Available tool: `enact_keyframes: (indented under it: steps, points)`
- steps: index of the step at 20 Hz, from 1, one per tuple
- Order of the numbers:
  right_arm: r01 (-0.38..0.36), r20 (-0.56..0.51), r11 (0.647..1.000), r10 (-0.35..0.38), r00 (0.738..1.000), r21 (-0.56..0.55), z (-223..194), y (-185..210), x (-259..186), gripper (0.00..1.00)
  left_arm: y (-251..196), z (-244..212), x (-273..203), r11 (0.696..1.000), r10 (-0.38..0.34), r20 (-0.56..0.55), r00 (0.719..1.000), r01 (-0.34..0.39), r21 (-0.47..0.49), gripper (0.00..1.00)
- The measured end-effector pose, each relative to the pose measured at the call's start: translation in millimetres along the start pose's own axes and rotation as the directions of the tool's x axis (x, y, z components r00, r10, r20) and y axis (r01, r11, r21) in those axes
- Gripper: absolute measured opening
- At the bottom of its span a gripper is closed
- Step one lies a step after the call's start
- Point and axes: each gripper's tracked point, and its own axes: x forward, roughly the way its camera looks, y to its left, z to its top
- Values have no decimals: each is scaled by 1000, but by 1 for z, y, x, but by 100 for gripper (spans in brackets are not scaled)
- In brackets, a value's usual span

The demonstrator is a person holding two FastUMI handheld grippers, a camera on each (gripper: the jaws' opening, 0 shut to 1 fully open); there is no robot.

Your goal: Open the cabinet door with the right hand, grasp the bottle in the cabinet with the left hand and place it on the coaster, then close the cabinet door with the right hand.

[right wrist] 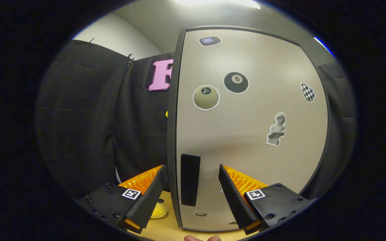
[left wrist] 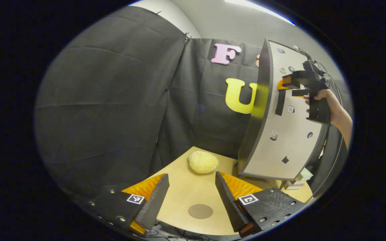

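The cabinet [left wrist: 259,110] stands on the right of the wooden table [left wrist: 179,197], and its pale sticker-covered door [right wrist: 246,134] looks flush, hiding the inside. A black vertical handle [right wrist: 190,184] sits near the door's left edge. My right gripper [right wrist: 192,170] is open with the handle between its fingers, neither of which presses on it. In the left gripper view a hand holds the right gripper [left wrist: 287,87] at the handle [left wrist: 279,103]. My left gripper [left wrist: 191,176] hangs open and holds nothing, low over the table. A round brown coaster [left wrist: 200,211] lies just ahead of it.
A pale yellow rounded lump [left wrist: 203,161] rests on the table left of the cabinet and beyond the coaster. Small boxes [left wrist: 297,180] sit by the cabinet's foot at the right. The table's curved front edge [left wrist: 193,231] runs just below the coaster. Black cloth walls the back and left.
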Motion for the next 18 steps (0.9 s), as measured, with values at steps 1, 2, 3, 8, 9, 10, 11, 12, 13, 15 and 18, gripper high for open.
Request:
enact_keyframes:
  steps: [1, 2, 3, 8, 9, 10, 11, 12, 13, 15, 18]
  points:
    - [12, -18, 1000, -12, 1000, 2, -5, 0, 4, 97, 3, -3, 0, 1000, 6, -5, 1000, -6, 5, 89]
    - [22, -36, 1000, -21, 999, 10, -9, 0, 7, 97, 10, -5, -2, 1000, 10, -9, 1000, -10, 8, 86]
    - [15, -55, 1000, -14, 998, 21, -13, 3, 9, 97, 15, -4, -2, 1000, 12, -10, 1000, -12, 7, 83]
    - [43, -114, 998, -38, 993, 42, -27, 5, 24, 70, 22, -3, -6, 1000, 5, 4, 1000, -5, 7, 86]
    - [48, -126, 998, -43, 991, 35, -30, 5, 26, 73, 24, -3, -5, 1000, 7, 5, 1000, -7, 20, 86]
    - [58, -134, 998, -53, 990, 31, -33, 6, 27, 65, 25, -2, -4, 1000, 7, 6, 1000, -7, 29, 83]
    - [64, -141, 997, -60, 988, 30, -34, 7, 29, 57, 25, 0, -5, 999, 8, 10, 1000, -8, 36, 86]
    - [71, -147, 997, -67, 987, 25, -36, 7, 31, 53, 28, 3, -8, 999, 13, 25, 1000, -14, 38, 83]
    - [91, -152, 996, -87, 985, 18, -39, 4, 34, 53, 28, 10, -11, 999, 10, 45, 999, -11, 38, 86]
    - [113, -156, 993, -107, 982, 29, -37, 6, 32, 37, 25, 14, -15, 999, 0, 65, 998, -3, 44, 83]
    - [113, -147, 993, -107, 983, 32, -37, 6, 31, 35, 26, 8, -15, 998, 9, 60, 998, -13, 59, 83]
